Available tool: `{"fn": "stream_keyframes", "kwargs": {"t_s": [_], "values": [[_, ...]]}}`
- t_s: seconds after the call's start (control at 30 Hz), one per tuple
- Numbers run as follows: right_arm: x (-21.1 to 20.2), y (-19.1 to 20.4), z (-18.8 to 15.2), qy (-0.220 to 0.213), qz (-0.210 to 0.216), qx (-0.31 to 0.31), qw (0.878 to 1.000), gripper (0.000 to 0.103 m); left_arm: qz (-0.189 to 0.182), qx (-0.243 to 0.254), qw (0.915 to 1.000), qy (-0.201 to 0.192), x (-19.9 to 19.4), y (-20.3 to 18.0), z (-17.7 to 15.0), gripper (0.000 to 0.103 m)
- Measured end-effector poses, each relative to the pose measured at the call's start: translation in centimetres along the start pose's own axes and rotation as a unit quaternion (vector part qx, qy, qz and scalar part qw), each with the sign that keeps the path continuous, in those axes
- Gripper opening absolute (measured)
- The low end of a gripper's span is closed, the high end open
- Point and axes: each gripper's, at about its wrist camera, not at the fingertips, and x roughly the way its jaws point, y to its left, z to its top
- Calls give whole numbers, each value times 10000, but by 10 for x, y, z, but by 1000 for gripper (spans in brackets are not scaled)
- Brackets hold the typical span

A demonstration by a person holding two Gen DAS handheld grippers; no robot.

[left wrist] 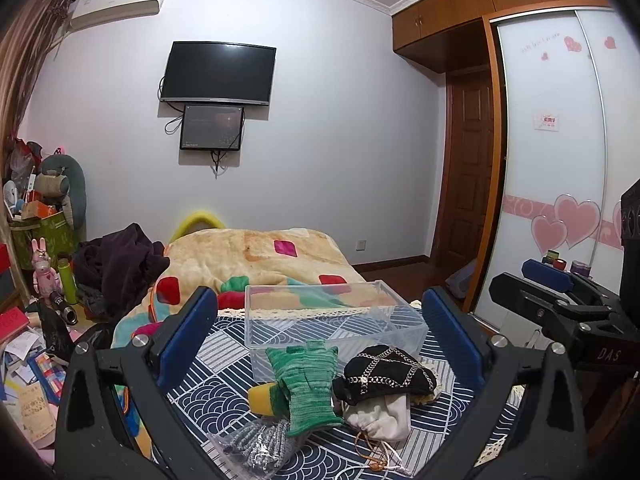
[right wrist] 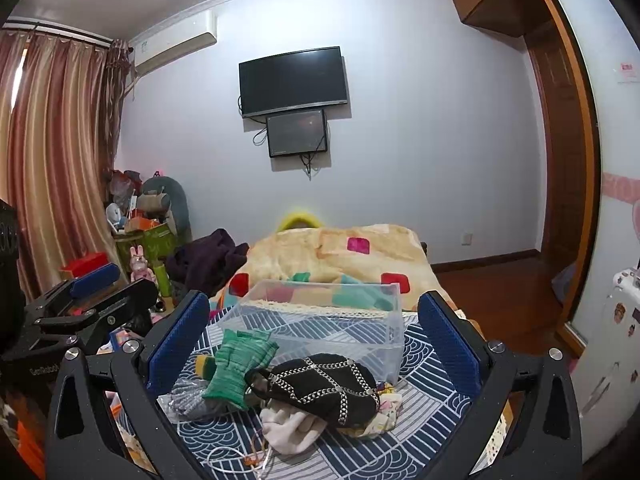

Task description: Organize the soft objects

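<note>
Hovering wide-jawed, both empty: left gripper (left wrist: pixel 316 334) and right gripper (right wrist: pixel 314 334) frame the glove (left wrist: pixel 308 384) and hat (right wrist: pixel 320 386), heaped beside the bin (left wrist: pixel 332 320), ready for loading.

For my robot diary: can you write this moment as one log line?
left hand-held gripper: open | right hand-held gripper: open | clear bin: empty | green glove: on cloth

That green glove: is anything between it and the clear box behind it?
Nothing visible blocks it. The green glove lies right against the clear box's near wall, and the box is open on top.
</note>
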Motion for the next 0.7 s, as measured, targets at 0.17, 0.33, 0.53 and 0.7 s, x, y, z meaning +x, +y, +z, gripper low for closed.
{"fn": "stream_keyframes", "kwargs": {"t_s": [0.17,0.33,0.53,0.7], "values": [[0,0,0,1,17,-1,10000,103,-1,0,10000,-5,0,0,0,103],[0,1,-1,-3,32,-10,10000,103,1,2,10000,-2,0,0,0,103],[-1,3,-2,-9,53,-20,10000,103,5,1,10000,3,1,-2,-1,103],[-1,3,-1,-9,67,-13,10000,103,8,-2,10000,7,1,-1,-1,103]]}}
